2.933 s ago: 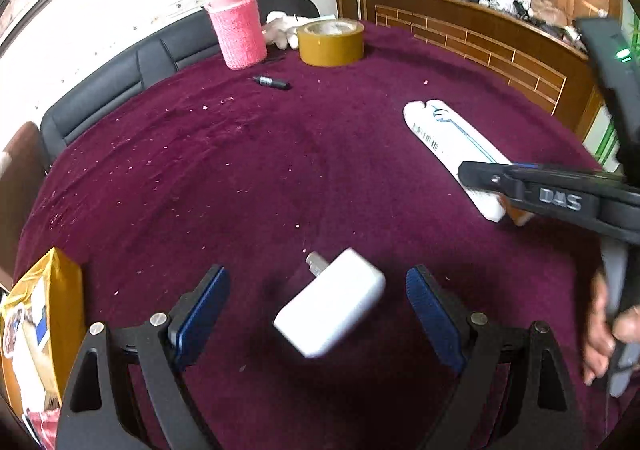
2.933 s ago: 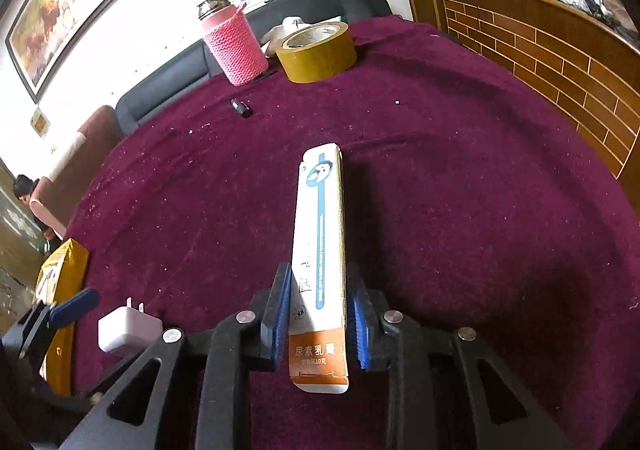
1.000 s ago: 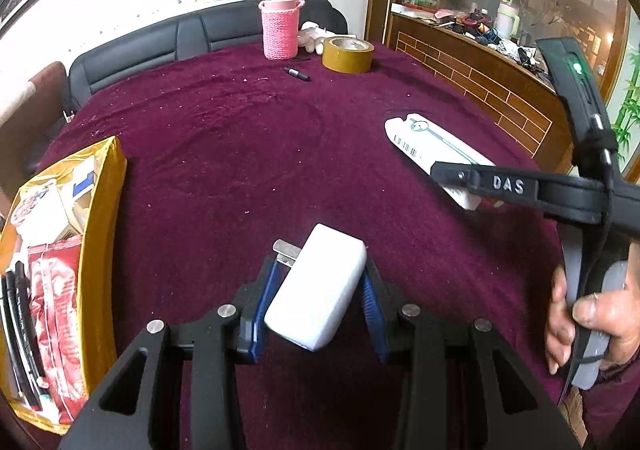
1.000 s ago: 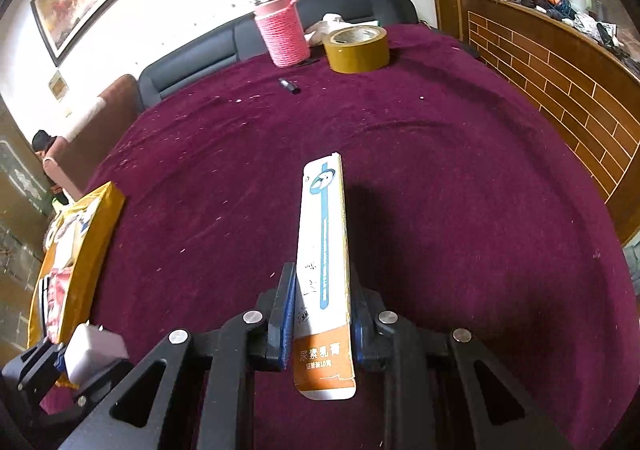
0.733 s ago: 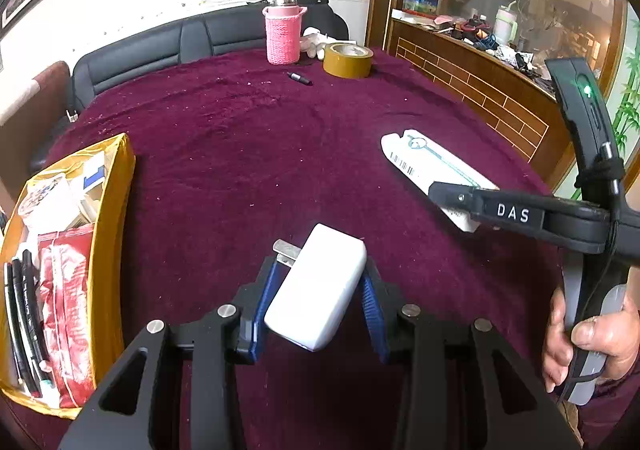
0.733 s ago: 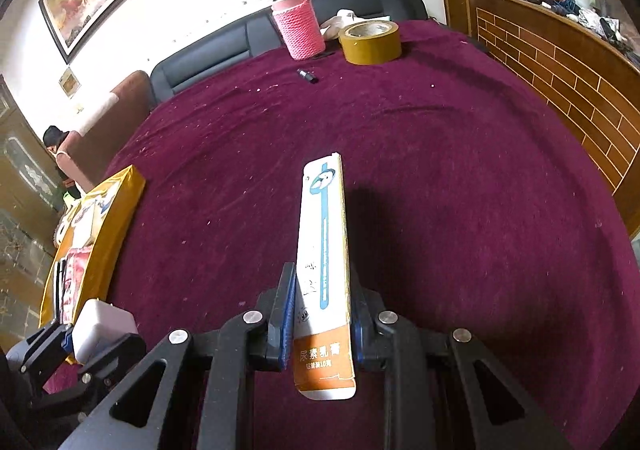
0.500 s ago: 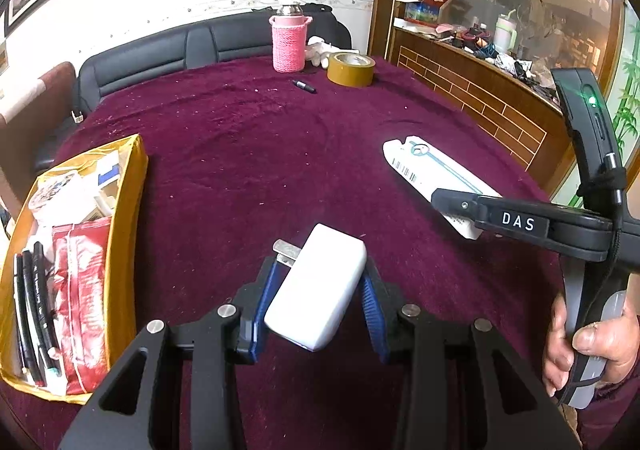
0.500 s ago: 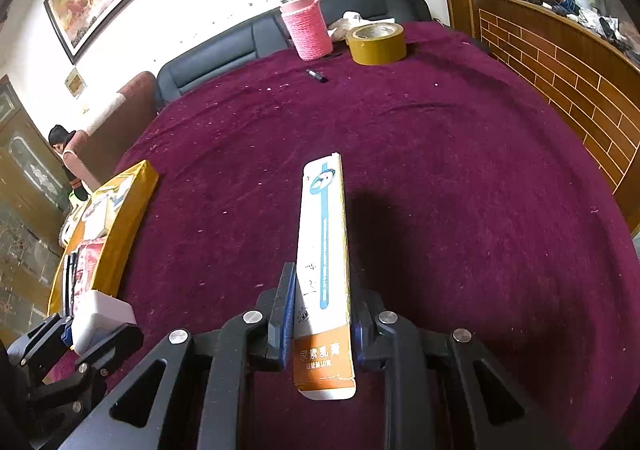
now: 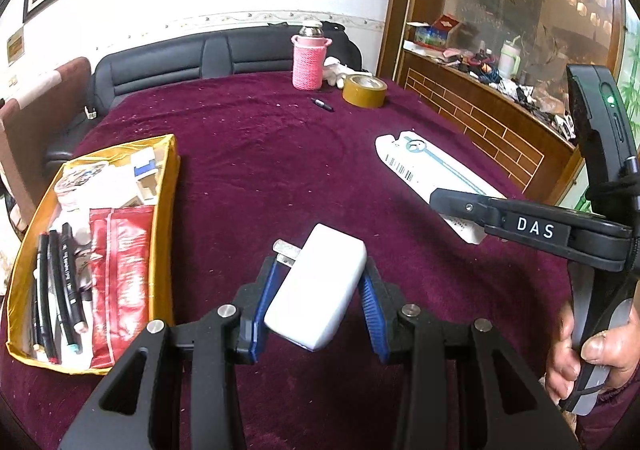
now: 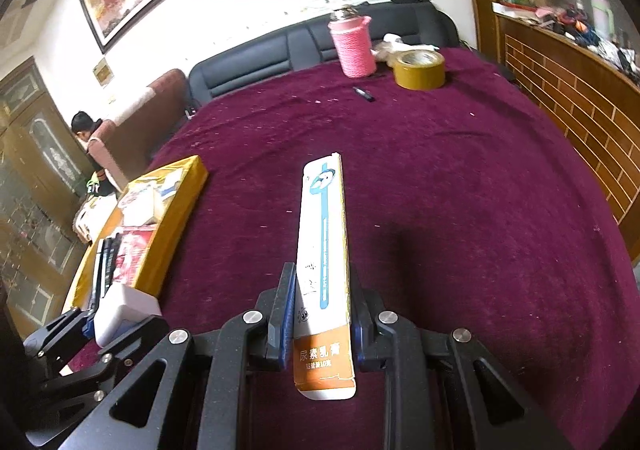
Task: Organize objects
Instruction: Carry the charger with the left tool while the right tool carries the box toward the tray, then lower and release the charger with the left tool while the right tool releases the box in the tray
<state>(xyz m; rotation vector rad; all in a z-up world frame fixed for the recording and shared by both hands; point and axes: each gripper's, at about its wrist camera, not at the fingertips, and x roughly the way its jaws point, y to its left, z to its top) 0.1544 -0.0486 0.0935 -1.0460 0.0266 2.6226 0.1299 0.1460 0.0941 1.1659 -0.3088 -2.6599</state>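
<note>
Yellow box [image 9: 168, 186] lies left of both; left claw [image 9: 316, 286] gripping white charger [image 9: 316, 286] is nearer, right claw [image 10: 322, 314] grips long carton [image 10: 324, 250]

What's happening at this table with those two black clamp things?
A person is tidying the table with a handheld gripper in each hand. The left gripper is shut on a white plug adapter, and the right gripper is shut on a long white and orange carton. Both are held above the maroon tablecloth. A yellow tray to the left already holds pens and packets; a pink bottle and a tape roll sit at the far side.
</note>
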